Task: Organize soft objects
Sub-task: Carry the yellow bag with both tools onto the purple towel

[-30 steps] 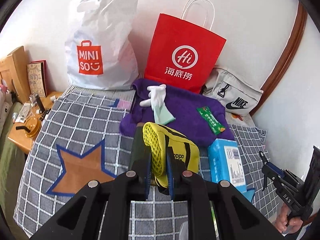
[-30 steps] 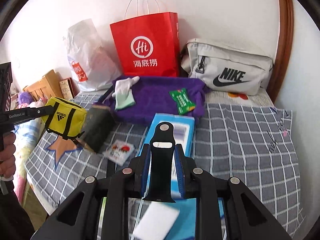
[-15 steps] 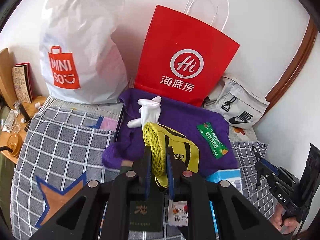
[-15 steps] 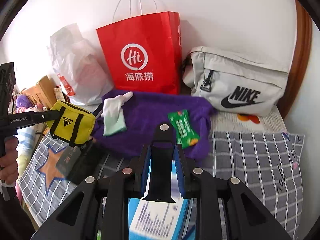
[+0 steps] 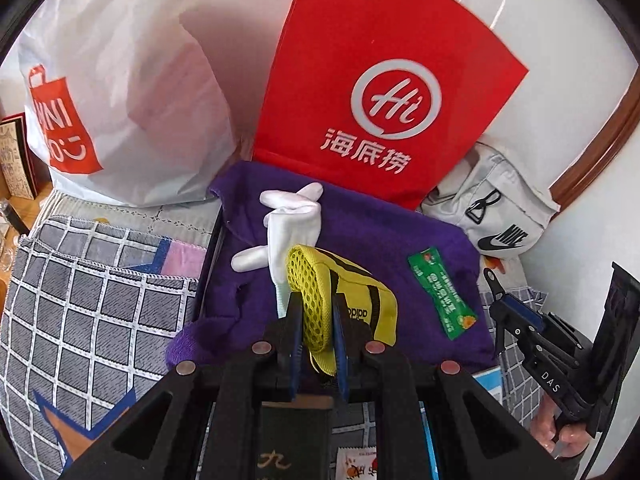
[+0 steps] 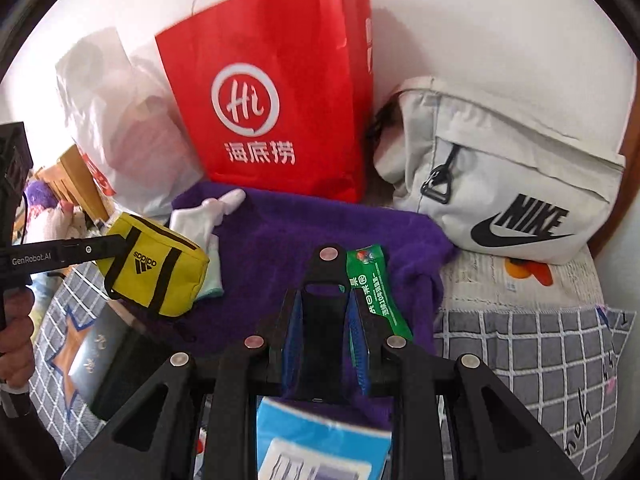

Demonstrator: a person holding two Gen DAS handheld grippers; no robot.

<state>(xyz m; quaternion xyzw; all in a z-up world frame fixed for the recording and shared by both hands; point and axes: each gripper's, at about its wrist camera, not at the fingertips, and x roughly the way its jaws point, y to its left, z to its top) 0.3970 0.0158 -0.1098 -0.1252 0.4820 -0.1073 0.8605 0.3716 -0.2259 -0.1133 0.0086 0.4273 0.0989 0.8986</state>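
Note:
My left gripper (image 5: 314,300) is shut on a yellow Adidas pouch (image 5: 352,304), which hangs over the near part of a purple towel (image 5: 360,232). From the right wrist view the pouch (image 6: 160,276) floats at the towel's left edge, beside a white glove (image 6: 204,216). My right gripper (image 6: 324,300) is shut on a flat black strap-like piece (image 6: 322,320) above the purple towel (image 6: 280,240). A green snack packet (image 6: 372,288) lies on the towel just right of it. The white glove (image 5: 292,216) lies beyond the pouch.
A red paper bag (image 5: 380,92), a white MINISO plastic bag (image 5: 120,100) and a grey Nike bag (image 6: 500,184) stand against the wall. A blue box (image 6: 320,448) and a dark box (image 6: 108,364) lie on the checked cover (image 6: 520,360). A wooden side table stands left.
Both grippers have moved forward toward the bags at the wall and slightly down. The yellow pouch now hangs over the purple towel. Neither grip has changed.

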